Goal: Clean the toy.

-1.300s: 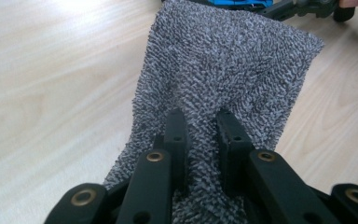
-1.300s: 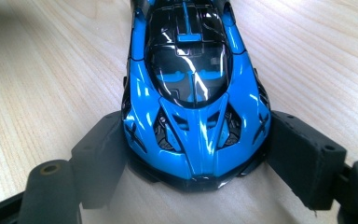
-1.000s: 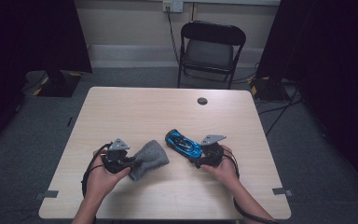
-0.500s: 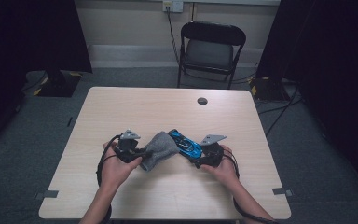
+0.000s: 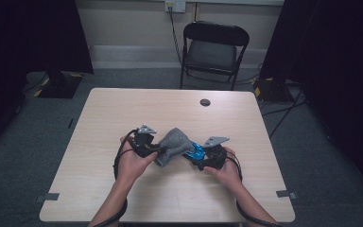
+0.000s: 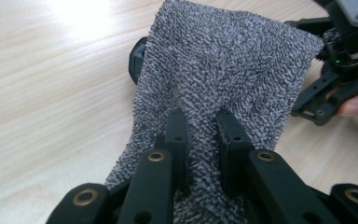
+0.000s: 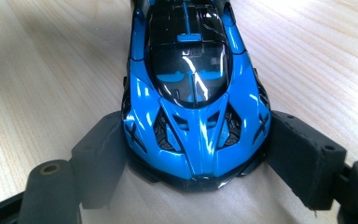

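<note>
The left gripper [image 6: 198,135] is pinching the cloth [image 6: 223,60]; the right gripper [image 7: 196,149] is clamping the toy car [image 7: 191,88], needing steady, light wiping strokes.

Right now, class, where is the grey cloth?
In the high view the grey cloth is near the table's front middle, pinched in the left gripper and draped over the blue toy car held by the right gripper.
</note>
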A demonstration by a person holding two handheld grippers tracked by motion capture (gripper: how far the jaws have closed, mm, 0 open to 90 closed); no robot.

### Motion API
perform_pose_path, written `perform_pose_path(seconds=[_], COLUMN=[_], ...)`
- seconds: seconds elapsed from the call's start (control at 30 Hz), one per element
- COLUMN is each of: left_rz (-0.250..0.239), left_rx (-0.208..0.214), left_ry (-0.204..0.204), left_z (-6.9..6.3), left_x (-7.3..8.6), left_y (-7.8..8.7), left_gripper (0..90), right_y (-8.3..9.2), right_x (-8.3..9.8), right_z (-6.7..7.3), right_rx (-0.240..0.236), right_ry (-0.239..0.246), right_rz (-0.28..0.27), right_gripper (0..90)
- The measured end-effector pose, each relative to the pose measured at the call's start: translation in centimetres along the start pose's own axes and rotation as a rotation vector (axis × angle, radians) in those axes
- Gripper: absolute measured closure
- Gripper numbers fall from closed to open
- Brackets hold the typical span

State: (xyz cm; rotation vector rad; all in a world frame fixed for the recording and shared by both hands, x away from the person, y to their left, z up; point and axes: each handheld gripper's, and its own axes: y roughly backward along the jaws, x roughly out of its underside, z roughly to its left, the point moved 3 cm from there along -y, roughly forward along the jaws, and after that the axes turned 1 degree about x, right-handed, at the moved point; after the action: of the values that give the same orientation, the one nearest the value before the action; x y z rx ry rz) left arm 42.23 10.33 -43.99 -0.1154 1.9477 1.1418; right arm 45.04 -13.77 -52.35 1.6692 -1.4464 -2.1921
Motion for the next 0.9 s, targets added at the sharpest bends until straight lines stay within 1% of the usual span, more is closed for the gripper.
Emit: perform_pose_path(seconds=[0.03,0.17,0.27,0.33,0.47,0.5,0.53,0.63,0.67,0.77,0.83,0.9], left_rz=[0.0,0.023,0.048,0.066,0.068,0.082,0.093,0.118,0.119,0.133,0.155,0.174], left_rx=[-0.006,-0.005,-0.018,-0.034,-0.033,-0.037,-0.051,-0.066,-0.071,-0.07,-0.087,-0.109], left_ry=[-0.008,-0.02,-0.051,-0.075,-0.088,-0.103,-0.123,-0.145,-0.149,-0.176,-0.21,-0.236], left_z=[-0.1,-0.6,-1.2,-1.4,-2.3,-2.5,-2.8,-3.3,-3.5,-4.0,-4.4,-4.6], left_x=[-0.1,-0.5,-0.7,-0.9,-1.3,-1.4,-1.4,-1.4,-1.4,-1.3,-1.2,-1.2], left_y=[-0.2,-1.2,-2.1,-2.6,-3.6,-3.8,-4.2,-4.9,-5.2,-5.8,-6.2,-6.4], left_gripper=[77.8,77.8,77.8,77.8,77.7,77.7,77.7,77.7,77.6,77.6,77.6,77.6], right_y=[0.0,0.0,0.0,0.0,0.0,0.0,0.0,0.0,0.0,0.0,0.0,0.0], right_x=[0.0,0.0,0.0,0.0,0.0,0.0,0.0,0.0,0.0,0.0,0.0,0.0], right_z=[0.0,0.0,0.0,0.0,0.0,0.0,0.0,0.0,0.0,0.0,0.0,0.0], right_rx=[0.0,0.0,0.0,0.0,0.0,0.0,0.0,0.0,0.0,0.0,0.0,0.0], right_ry=[0.0,0.001,0.0,0.0,0.0,0.0,-0.001,-0.001,0.001,0.002,0.002,0.002], right_rz=[0.0,0.0,0.0,0.0,0.0,0.0,0.0,0.001,0.0,0.0,0.0,0.0], right_gripper=[22.9,23.0,23.0,23.0,23.0,23.0,23.0,23.0,23.0,23.1,23.1,23.1])
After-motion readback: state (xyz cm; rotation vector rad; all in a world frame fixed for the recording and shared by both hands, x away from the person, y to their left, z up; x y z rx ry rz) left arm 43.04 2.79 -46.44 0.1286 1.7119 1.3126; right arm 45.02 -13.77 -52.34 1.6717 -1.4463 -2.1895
